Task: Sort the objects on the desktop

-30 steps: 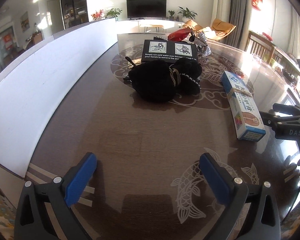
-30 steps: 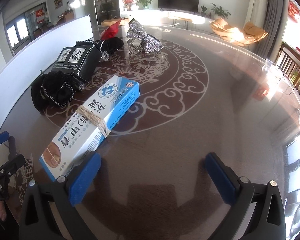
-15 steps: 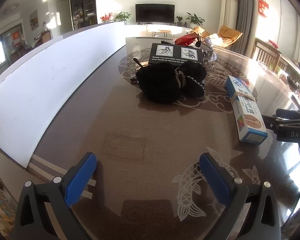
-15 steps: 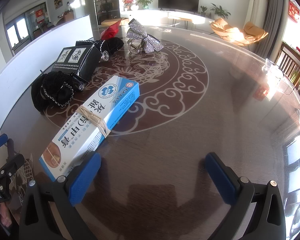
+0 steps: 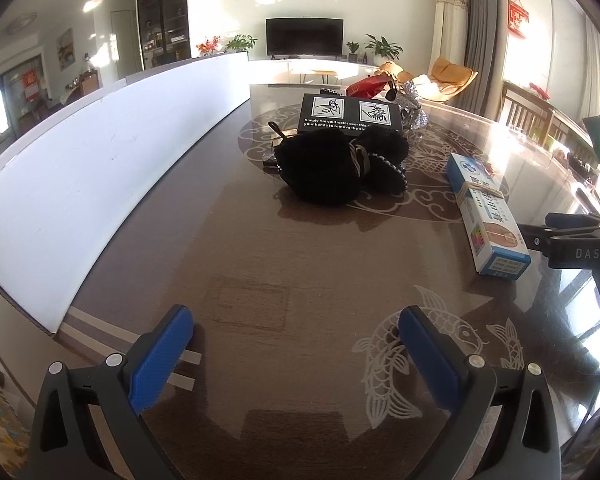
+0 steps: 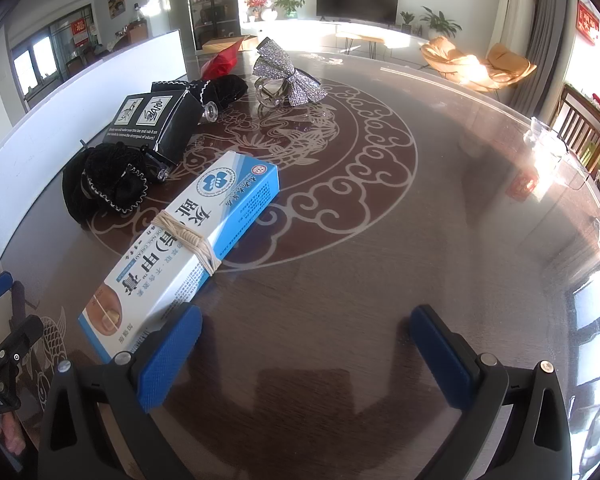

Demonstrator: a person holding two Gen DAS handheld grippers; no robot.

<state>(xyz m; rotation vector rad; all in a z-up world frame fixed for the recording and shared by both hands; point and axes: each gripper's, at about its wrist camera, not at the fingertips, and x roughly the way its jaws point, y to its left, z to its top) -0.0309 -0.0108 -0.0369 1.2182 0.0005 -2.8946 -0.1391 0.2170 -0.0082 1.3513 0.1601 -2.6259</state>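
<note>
The left gripper [image 5: 296, 354] hovers low over the glossy dark brown table [image 5: 284, 256] with its blue-padded jaws spread wide and nothing between them. Ahead at 12 o'clock sits a black fuzzy fabric bundle [image 5: 320, 168], and just behind it, touching or nearly so, a black rectangular box with white pictograms [image 5: 350, 114]. A long white panel [image 5: 112, 156] runs along the table's edge from 9 toward 11 o'clock.

The right gripper [image 6: 306, 350] also has its jaws wide apart and empty. A long blue-and-white cardboard box bound with a rubber band [image 6: 192, 248] lies flat on the table at about 11 o'clock, its near end just beside the left blue pad; whether they touch cannot be told. Farther off, near 12 o'clock, lies a silver sequinned bow [image 6: 286, 74], with a red pouch [image 6: 220, 62] at 11 o'clock beyond the black box.
</note>
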